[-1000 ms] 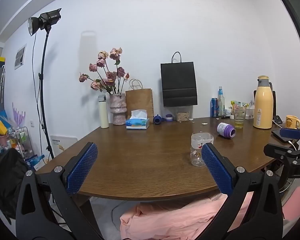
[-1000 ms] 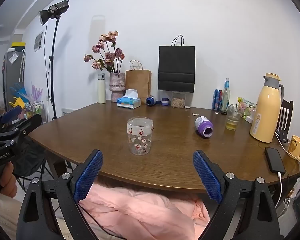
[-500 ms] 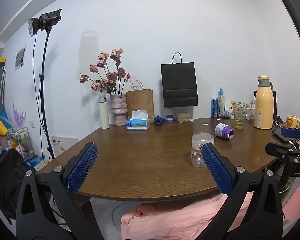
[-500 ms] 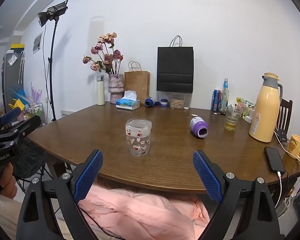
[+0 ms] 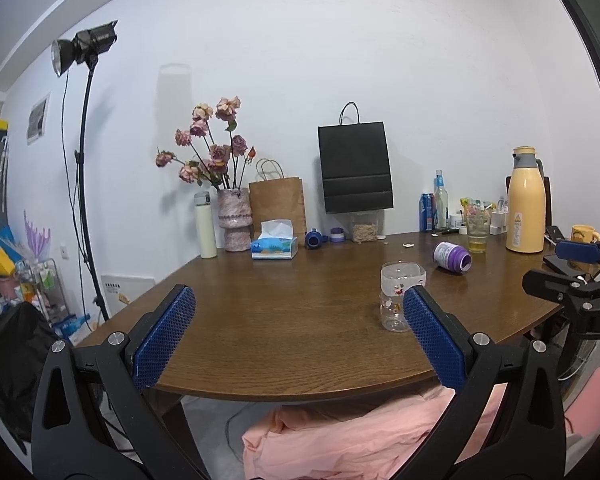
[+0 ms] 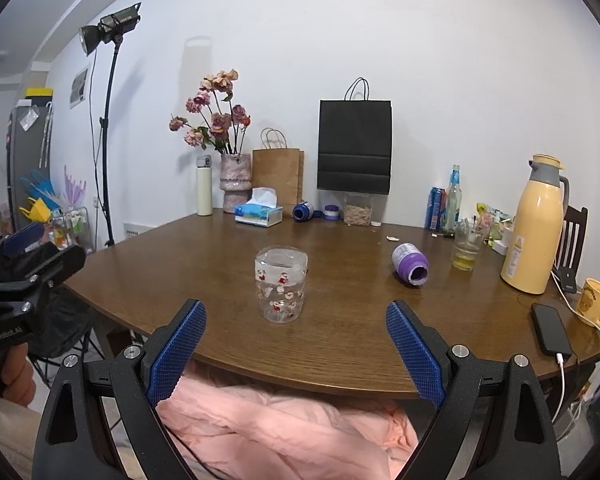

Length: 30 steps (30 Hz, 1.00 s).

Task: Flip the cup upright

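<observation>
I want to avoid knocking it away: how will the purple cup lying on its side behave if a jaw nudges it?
The purple cup has a round body lying sideways on the smooth wooden table, so it would probably roll. It looks small, likely plastic and light, so it may skid. A clamp across the body seems safer.

Readable text is sparse. In the right wrist view, white lettering "GenRobot.AI" is seen on the black body of the left gripper [image 6: 24, 264]. In the left wrist view, only the letters "DA" are made out on the right gripper [image 5: 572, 272], the rest being cut off at the frame edge. A warning triangle sign is printed on the yellow thermos [image 6: 534, 236]; its small print cannot be read
</observation>
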Each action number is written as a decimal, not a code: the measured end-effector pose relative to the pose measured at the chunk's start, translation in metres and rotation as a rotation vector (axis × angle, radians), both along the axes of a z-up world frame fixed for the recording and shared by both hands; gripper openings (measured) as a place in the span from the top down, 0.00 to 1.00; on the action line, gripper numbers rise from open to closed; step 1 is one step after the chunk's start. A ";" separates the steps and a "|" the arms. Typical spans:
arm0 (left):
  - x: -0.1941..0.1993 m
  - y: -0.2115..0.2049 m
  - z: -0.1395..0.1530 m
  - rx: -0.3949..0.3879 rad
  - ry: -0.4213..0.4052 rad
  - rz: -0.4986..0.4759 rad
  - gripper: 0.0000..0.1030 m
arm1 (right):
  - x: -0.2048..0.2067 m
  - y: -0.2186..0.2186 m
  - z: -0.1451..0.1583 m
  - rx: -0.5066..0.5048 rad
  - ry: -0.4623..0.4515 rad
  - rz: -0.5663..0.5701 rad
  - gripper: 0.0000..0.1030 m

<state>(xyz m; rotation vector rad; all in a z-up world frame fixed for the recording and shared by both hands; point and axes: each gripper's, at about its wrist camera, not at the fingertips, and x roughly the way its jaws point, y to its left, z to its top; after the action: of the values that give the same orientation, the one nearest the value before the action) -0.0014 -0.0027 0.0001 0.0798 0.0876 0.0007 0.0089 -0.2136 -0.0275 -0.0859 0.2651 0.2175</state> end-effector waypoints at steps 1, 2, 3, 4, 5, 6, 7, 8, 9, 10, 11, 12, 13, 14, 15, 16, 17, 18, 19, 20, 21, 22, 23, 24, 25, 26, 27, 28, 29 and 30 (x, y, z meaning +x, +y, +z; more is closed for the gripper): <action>-0.001 0.000 0.000 0.001 -0.006 0.001 0.00 | 0.000 -0.001 -0.001 0.003 0.002 -0.006 0.08; -0.001 0.000 0.000 0.001 -0.005 0.001 0.00 | 0.001 -0.002 -0.002 0.014 0.010 -0.004 0.08; -0.001 0.000 0.000 0.001 -0.003 0.000 0.00 | 0.003 -0.003 -0.003 0.030 0.024 -0.001 0.08; -0.002 0.000 0.000 0.001 -0.001 -0.001 0.00 | 0.004 -0.004 -0.004 0.040 0.034 0.001 0.08; -0.003 0.000 0.000 -0.001 0.000 -0.001 0.00 | 0.003 -0.003 -0.004 0.040 0.033 0.003 0.08; -0.003 0.000 0.000 0.000 0.000 -0.001 0.00 | 0.002 -0.002 -0.004 0.031 0.028 0.003 0.08; -0.002 0.000 0.000 0.000 -0.001 -0.001 0.00 | 0.001 0.000 -0.004 0.024 0.022 0.000 0.08; -0.003 0.000 0.000 0.001 -0.001 -0.002 0.00 | 0.000 0.001 -0.004 0.020 0.018 0.004 0.08; -0.002 0.000 0.000 0.000 -0.001 0.000 0.00 | -0.001 0.002 -0.004 0.015 0.011 0.007 0.08; -0.002 0.000 0.000 -0.001 0.000 0.000 0.00 | -0.002 0.003 -0.004 0.011 0.007 0.007 0.08; -0.002 0.000 0.000 0.000 0.000 -0.001 0.00 | -0.003 0.004 -0.003 0.005 0.002 0.007 0.08; -0.002 0.001 0.000 0.000 0.000 -0.001 0.00 | -0.004 0.004 -0.003 0.001 -0.001 0.009 0.08; -0.002 0.001 0.000 -0.001 0.000 -0.001 0.00 | -0.004 0.005 -0.003 -0.001 -0.002 0.012 0.08; -0.002 0.000 0.000 0.000 0.000 -0.002 0.00 | -0.004 0.005 -0.004 -0.002 -0.003 0.013 0.08; -0.002 0.000 0.000 0.000 0.000 -0.001 0.00 | -0.004 0.005 -0.004 -0.001 -0.001 0.015 0.08; -0.003 0.000 0.000 -0.001 0.000 -0.001 0.00 | -0.004 0.005 -0.004 0.000 0.001 0.015 0.08; -0.002 0.000 0.000 0.000 -0.001 0.000 0.00 | -0.003 0.005 -0.005 0.001 0.003 0.015 0.08; -0.003 0.000 0.000 0.000 -0.001 0.000 0.00 | -0.004 0.005 -0.005 0.002 0.003 0.013 0.08; -0.003 0.000 0.000 0.000 0.000 0.000 0.00 | -0.004 0.005 -0.004 0.003 0.003 0.013 0.08; -0.003 0.000 0.000 0.000 -0.001 0.000 0.00 | -0.004 0.005 -0.005 0.004 0.003 0.013 0.08; -0.003 0.000 0.000 0.000 -0.002 0.000 0.00 | -0.004 0.005 -0.004 0.003 0.003 0.011 0.08; -0.002 0.001 0.000 -0.001 0.000 -0.002 0.00 | -0.004 0.005 -0.005 0.004 0.004 0.012 0.08; -0.003 0.001 0.000 0.000 0.000 -0.003 0.00 | -0.004 0.005 -0.005 0.004 0.004 0.012 0.08; -0.003 0.001 0.000 -0.001 0.000 -0.002 0.00 | -0.004 0.005 -0.005 0.004 0.005 0.012 0.08; -0.002 0.001 0.000 0.000 0.001 -0.002 0.00 | -0.004 0.005 -0.006 0.005 0.008 0.013 0.08; -0.003 0.002 0.000 0.001 0.001 -0.002 0.00 | -0.004 0.005 -0.006 0.006 0.009 0.013 0.08; -0.002 0.001 0.000 -0.001 0.000 -0.001 0.00 | -0.004 0.005 -0.007 0.006 0.011 0.015 0.08; -0.002 0.001 0.000 0.000 0.000 -0.002 0.00 | -0.004 0.006 -0.007 0.005 0.012 0.016 0.08; -0.002 0.001 0.000 0.000 0.000 -0.002 0.00 | -0.004 0.007 -0.007 0.003 0.011 0.015 0.08; -0.002 0.001 0.000 -0.001 0.000 -0.002 0.00 | -0.004 0.007 -0.007 0.002 0.010 0.016 0.08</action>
<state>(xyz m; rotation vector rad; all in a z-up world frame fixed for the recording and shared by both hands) -0.0036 -0.0013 -0.0003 0.0792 0.0880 -0.0009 0.0048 -0.2070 -0.0342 -0.0852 0.2738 0.2345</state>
